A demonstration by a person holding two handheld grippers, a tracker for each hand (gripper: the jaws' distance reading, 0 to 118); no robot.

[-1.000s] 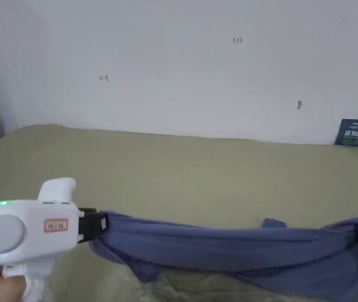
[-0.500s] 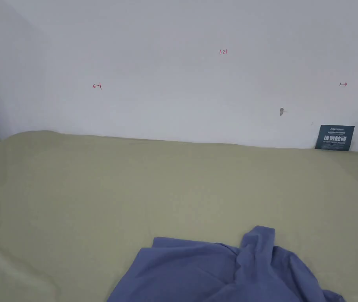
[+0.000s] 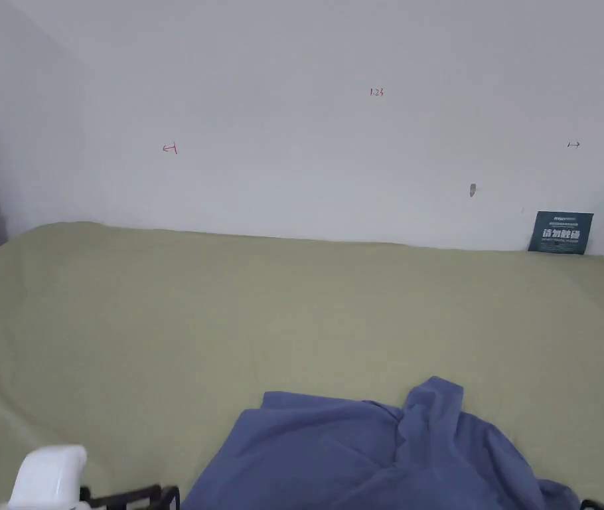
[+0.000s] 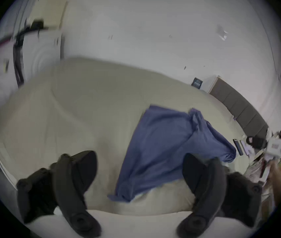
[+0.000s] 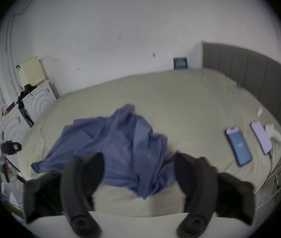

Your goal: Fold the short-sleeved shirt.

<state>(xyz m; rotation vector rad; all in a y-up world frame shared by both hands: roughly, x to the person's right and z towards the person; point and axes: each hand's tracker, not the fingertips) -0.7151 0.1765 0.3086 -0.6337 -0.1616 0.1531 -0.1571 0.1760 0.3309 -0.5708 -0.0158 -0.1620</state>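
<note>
1. Left claw (image 4: pixel 139 166): its two dark jaws stand wide apart, released, with nothing between them but the view of bed and cloth beyond. In the head view its white body and black jaw tips (image 3: pixel 128 497) sit at the lower left edge, just beside the shirt's left border.
2. Right claw (image 5: pixel 138 166): jaws likewise spread and released; the shirt lies past them, not pinched. In the left gripper view this claw (image 4: pixel 254 141) appears far off at the right, beyond the shirt's far end.
3. Short-sleeved shirt (image 3: pixel 374 458): blue, lying loose and rumpled on the bed near its front edge, with a raised fold near the middle. One end hangs slightly over the front edge of the bed (image 5: pixel 141 190).
4. Bed (image 3: pixel 294 312): covered in a pale olive sheet, pushed against a white wall (image 3: pixel 294 119).
5. Two phones (image 5: pixel 239 147) lie side by side on the bed, well apart from the shirt, near a grey padded headboard (image 5: pixel 256 73).
6. A small dark card (image 3: pixel 559 232) leans against the wall at the far right.
</note>
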